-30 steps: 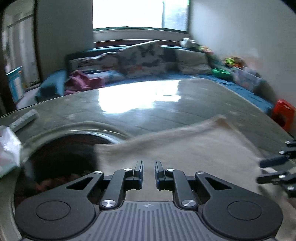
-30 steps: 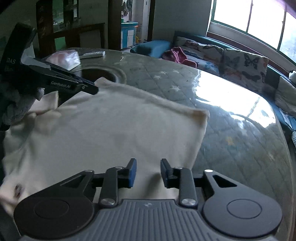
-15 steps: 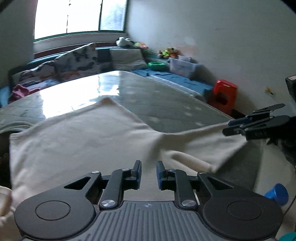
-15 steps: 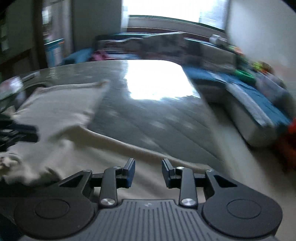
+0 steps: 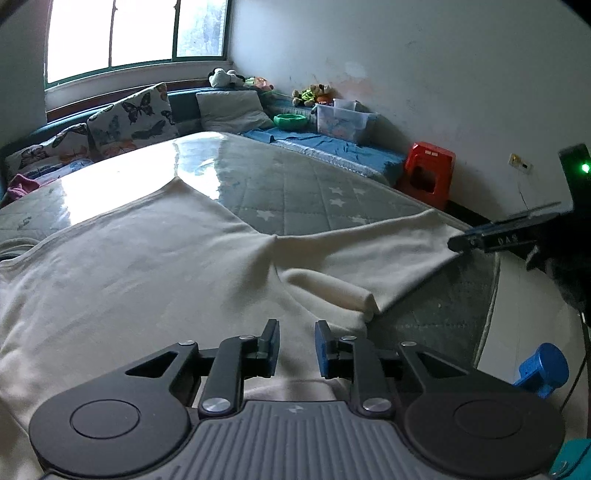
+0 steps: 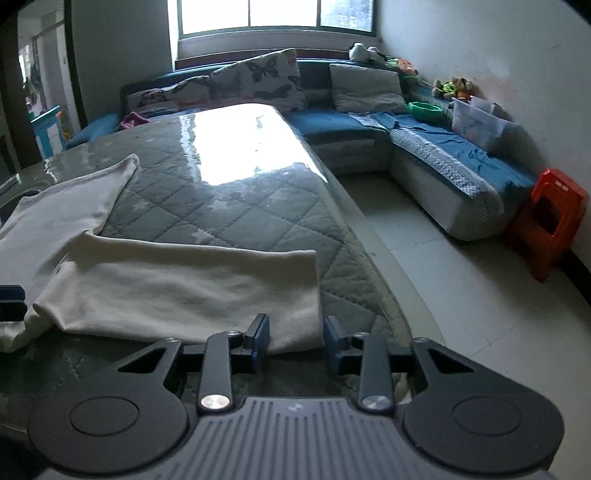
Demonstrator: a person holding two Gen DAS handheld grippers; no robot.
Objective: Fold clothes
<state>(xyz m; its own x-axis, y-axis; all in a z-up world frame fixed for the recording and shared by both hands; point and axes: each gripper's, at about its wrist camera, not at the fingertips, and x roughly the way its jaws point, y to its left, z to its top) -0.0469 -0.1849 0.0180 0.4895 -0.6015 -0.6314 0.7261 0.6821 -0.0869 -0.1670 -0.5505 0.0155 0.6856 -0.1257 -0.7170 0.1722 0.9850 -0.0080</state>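
Living rm: bright window (image 6: 273,14) at back, blue corner sofa (image 6: 461,162) along two walls, red stool (image 5: 428,166) by the wall. Desk (image 6: 240,206) w/ grey quilted cover under a glossy sheet fills most of both views. Cream shirt (image 5: 147,266) lies flat on the near part of the desk, body to the left, one sleeve (image 6: 184,288) stretched out toward the desk's right edge. Sleeve long axis runs crosswise in the right wrist view, cuff end nearest the right tool (image 6: 295,341). Right tool: jaws have just been closing, narrow gap, cuff corner sits between them, but pads don't visibly press on it yet, so not a firm pinch as far as I can see. Left tool (image 5: 295,343): jaws have just been opening, narrow gap, hovering over the shirt body near the armpit/side seam, nothing clamped; cloth is under it, not in it. Key relation: cuff is right at the right tool, shirt body lies to its left, so right hand is the nearer one for the sleeve. Prob. next: pinch cuff, carry it left across the body along the sleeve axis, left tool pins the fold line. Risk: thin cuff slips, or the small roll of cloth at the armpit bunches up.
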